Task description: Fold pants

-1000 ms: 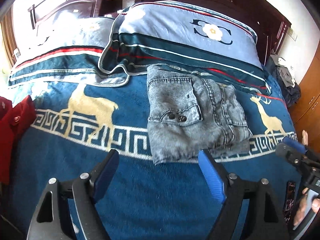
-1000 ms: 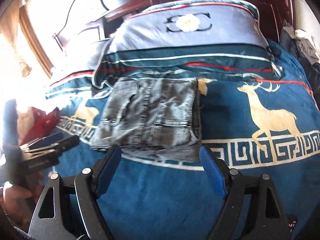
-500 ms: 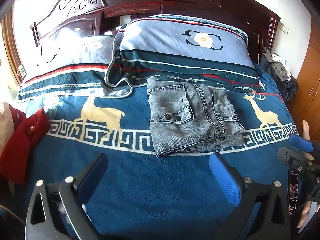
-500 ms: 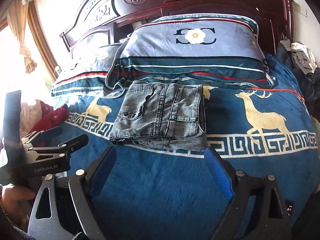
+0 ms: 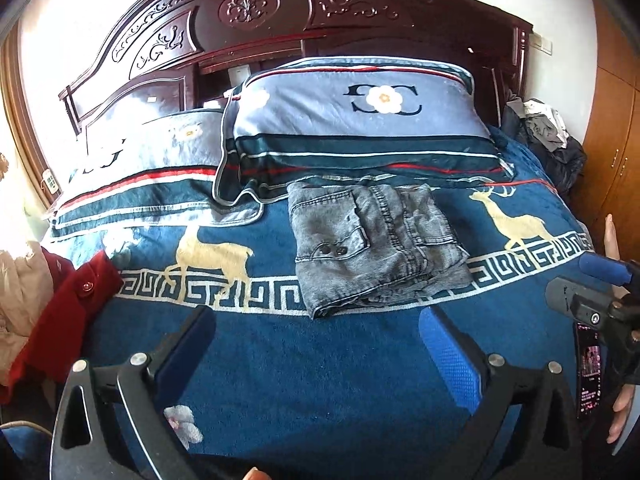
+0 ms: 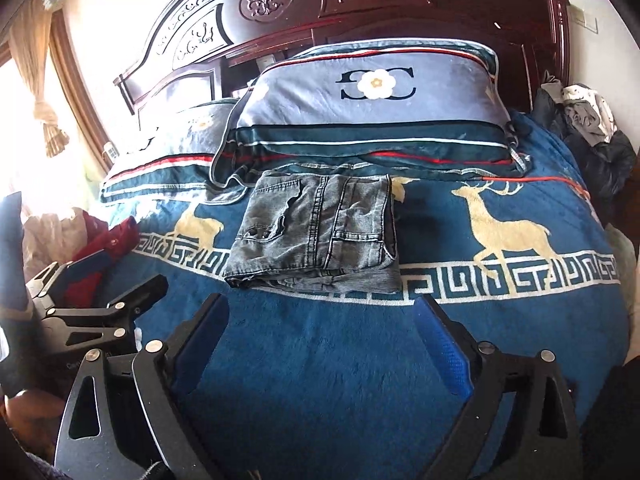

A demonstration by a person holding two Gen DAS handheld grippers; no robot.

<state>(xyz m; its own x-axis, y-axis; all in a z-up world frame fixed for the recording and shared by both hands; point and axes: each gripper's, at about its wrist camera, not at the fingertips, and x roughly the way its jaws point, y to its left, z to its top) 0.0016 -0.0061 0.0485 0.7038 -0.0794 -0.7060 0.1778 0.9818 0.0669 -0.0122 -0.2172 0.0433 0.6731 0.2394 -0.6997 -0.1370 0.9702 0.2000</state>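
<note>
Grey denim pants (image 5: 372,244) lie folded into a compact rectangle on the blue deer-patterned blanket (image 5: 320,364), just below the pillows; they also show in the right wrist view (image 6: 320,232). My left gripper (image 5: 316,340) is open and empty, held well back from the pants above the near part of the blanket. My right gripper (image 6: 322,328) is open and empty too, also back from the pants. Each gripper shows at the edge of the other's view: the right one (image 5: 592,292), the left one (image 6: 92,304).
Two striped pillows (image 5: 360,120) lean on a carved dark wooden headboard (image 5: 280,20). A red garment (image 5: 60,320) lies at the bed's left edge. Dark clothes (image 5: 548,140) are piled at the right by a wooden wardrobe (image 5: 616,168). A phone (image 5: 588,368) lies near the right edge.
Both grippers have pulled back and up from the folded pants, so the pants look smaller and more of the headboard shows. The pants have not moved.
</note>
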